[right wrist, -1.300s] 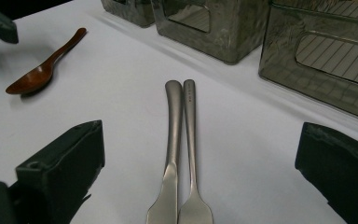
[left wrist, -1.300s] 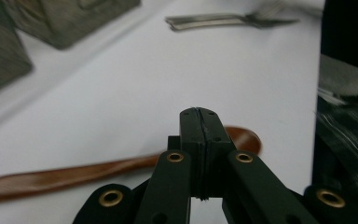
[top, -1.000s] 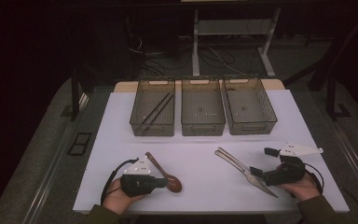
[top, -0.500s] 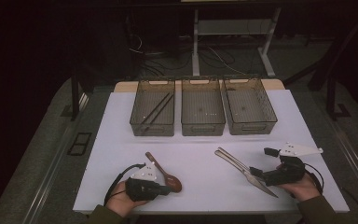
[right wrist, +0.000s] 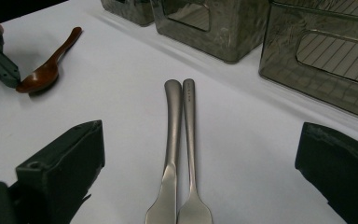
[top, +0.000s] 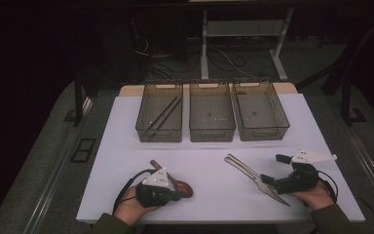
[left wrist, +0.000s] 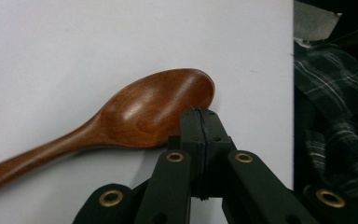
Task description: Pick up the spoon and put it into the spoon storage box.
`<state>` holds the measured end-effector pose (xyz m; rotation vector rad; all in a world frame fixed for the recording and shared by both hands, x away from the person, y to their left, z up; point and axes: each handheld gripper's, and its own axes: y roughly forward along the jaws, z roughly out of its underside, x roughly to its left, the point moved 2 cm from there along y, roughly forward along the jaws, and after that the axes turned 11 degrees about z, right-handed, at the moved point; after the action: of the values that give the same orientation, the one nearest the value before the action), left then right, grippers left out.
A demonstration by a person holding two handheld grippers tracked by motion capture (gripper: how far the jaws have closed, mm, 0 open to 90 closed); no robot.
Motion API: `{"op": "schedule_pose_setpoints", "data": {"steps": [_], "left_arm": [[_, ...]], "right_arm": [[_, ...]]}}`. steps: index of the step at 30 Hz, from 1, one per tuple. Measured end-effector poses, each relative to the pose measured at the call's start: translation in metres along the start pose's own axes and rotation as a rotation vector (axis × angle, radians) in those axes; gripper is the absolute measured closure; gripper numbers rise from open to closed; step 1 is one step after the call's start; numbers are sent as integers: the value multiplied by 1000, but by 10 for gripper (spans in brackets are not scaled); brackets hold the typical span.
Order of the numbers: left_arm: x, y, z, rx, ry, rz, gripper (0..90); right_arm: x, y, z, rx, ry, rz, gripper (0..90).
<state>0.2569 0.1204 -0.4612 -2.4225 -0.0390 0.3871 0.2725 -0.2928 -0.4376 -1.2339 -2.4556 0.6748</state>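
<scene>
Spoon handle [left wrist: 23, 161] cut off at the left edge of the left gripper view; bowl of the wooden spoon [left wrist: 156, 109] lying on the white table [left wrist: 98, 42], near the front edge. Left gripper [left wrist: 200, 116] with jaws pressed together, nothing between them, tips just beside the bowl's rim; touching or not, hard to tell. Same spoon [top: 173, 180] partly hidden under the left gripper [top: 177, 195] from above. Plaid sleeve [left wrist: 335, 135] at the right edge of the left gripper view, blurred and cropped.

Right gripper [right wrist: 200, 186] with jaws spread wide, either side of a metal knife [right wrist: 170, 140] and fork [right wrist: 190, 140] lying side by side on the table, pads clear of both. Blade and tines cut off at the bottom edge. Small stamped lettering on the fork handle, too small to read. From above, right gripper [top: 268, 181] over the near end of the cutlery pair [top: 246, 170].

Three clear bins [top: 212, 117] in a row at the back; two dark sticks [top: 163, 117] in the left one, hard to identify. Room beyond the table too dark to make out.
</scene>
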Motion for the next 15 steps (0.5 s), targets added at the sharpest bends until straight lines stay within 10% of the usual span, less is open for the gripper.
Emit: {"op": "schedule_pose_setpoints", "data": {"steps": [15], "left_arm": [[17,12,-17,7,42,-62,887]], "right_arm": [[0,1,0,3,-2,-1,10]]}}
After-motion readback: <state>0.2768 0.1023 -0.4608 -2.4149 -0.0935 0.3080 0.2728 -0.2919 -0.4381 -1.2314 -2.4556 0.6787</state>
